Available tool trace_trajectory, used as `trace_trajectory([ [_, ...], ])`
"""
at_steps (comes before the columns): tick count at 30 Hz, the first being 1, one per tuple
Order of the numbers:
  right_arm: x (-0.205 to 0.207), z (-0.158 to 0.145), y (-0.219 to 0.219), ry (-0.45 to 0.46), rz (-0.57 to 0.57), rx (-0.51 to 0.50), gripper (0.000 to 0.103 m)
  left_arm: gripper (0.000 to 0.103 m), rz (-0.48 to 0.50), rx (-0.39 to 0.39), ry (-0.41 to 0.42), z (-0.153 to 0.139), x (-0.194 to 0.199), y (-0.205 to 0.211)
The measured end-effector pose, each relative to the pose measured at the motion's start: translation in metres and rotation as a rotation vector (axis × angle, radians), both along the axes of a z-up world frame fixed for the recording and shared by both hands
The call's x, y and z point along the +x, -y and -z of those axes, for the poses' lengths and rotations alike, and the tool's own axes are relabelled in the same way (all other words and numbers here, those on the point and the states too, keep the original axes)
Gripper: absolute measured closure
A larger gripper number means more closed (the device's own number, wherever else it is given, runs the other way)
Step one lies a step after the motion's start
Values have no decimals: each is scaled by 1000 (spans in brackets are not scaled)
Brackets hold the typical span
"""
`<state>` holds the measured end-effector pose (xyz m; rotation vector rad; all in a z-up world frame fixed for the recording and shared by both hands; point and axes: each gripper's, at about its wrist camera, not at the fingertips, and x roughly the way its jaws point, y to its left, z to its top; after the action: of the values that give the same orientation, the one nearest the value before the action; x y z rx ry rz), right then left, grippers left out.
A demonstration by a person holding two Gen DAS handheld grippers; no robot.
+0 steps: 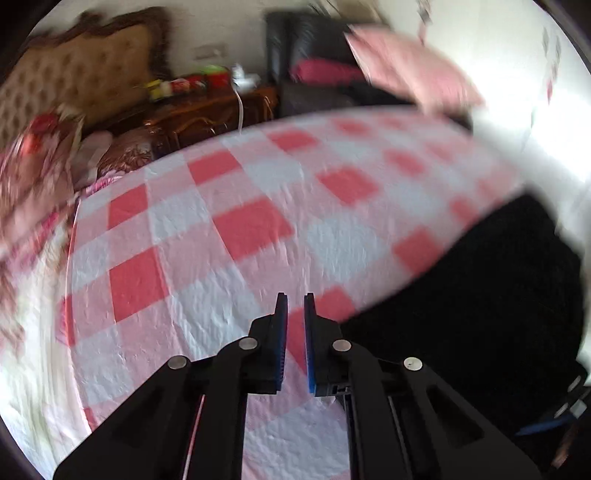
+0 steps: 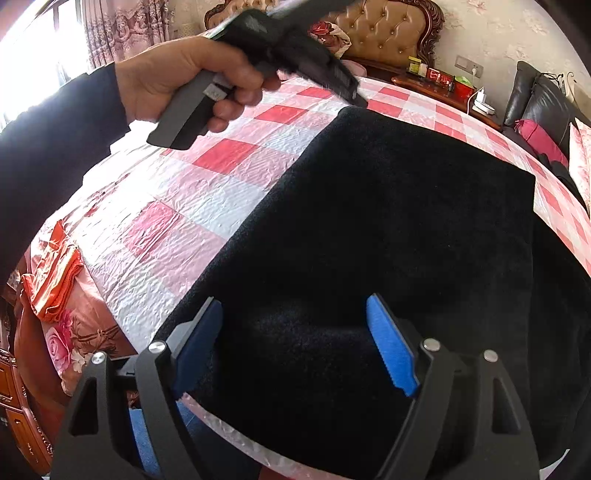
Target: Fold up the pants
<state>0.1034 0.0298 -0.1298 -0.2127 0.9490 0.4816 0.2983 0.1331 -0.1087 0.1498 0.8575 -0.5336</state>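
The black pants (image 2: 388, 221) lie spread flat on the bed, over the pink-and-white checked cover (image 2: 207, 192), reaching the bed's near edge. The right tongs (image 2: 295, 343) stand wide apart directly above the pants' near part, one blue pad to each side of the dark fabric, gripping nothing. The left tongs (image 1: 295, 317) are nearly together, a narrow gap between the blue pads and nothing in it; they hang over the bare checked cover, with the pants (image 1: 480, 314) off to their right. In the right wrist view the left hand (image 2: 184, 81) holds its tool above the cover, beyond the pants' far corner. Beyond the pants stand the tufted headboard (image 2: 384, 26) and a wooden nightstand (image 2: 439, 86).
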Motion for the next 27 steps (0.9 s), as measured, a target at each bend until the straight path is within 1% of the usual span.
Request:
trace_trajectory([
  [1, 0, 0, 0, 1, -1, 1, 22, 94, -27, -64, 17, -9, -4, -8],
  [2, -1, 0, 0, 3, -2, 4, 21, 86, -55, -137, 29, -21, -12, -20],
  [3, -1, 1, 0, 5, -2, 6, 21, 71, -81, -165, 34, -27, -19, -26],
  [4, -1, 1, 0, 6, -2, 6, 20, 64, -123, -188, 44, -33, -31, -34],
  [5, 0, 0, 0, 3, -2, 10, 19, 53, -149, -203, 58, -37, -41, -39],
  [6, 1, 0, 0, -2, -1, 19, 16, 52, -180, -235, 77, -40, -59, -48],
  [9, 4, 1, 0, -18, -10, 45, 11, 51, -286, -328, 69, -33, -110, -70],
  [11, 5, 0, 0, -27, -13, 50, 11, 51, -384, -397, 43, -16, -150, -84],
  [14, 10, -9, 11, -66, 19, 116, 11, 51, -454, -474, 17, 10, -207, -93],
  [15, 13, -15, 18, -63, 39, 134, 11, 51, -464, -494, 10, 15, -224, -93],
  [16, 15, -19, 24, -51, 56, 138, 11, 51, -464, -526, 1, 20, -239, -91],
  [17, 21, -26, 34, -27, 95, 136, 11, 51, -458, -566, -12, 26, -257, -86],
  [19, 32, -33, 48, -16, 143, 134, 11, 51, -431, -611, -38, 36, -277, -74],
  [21, 41, -37, 57, -3, 169, 125, 11, 51, -426, -631, -81, 48, -289, -60],
  [22, 48, -37, 61, 2, 185, 101, 11, 51, -424, -636, -109, 56, -291, -54],
  [24, 55, -33, 67, -7, 200, 73, 12, 53, -450, -632, -104, 59, -296, -46],
  [26, 59, -28, 74, -15, 221, 47, 12, 53, -447, -662, -142, 61, -296, -42],
  [27, 61, -25, 78, -25, 224, 38, 12, 55, -467, -677, -154, 64, -297, -40],
])
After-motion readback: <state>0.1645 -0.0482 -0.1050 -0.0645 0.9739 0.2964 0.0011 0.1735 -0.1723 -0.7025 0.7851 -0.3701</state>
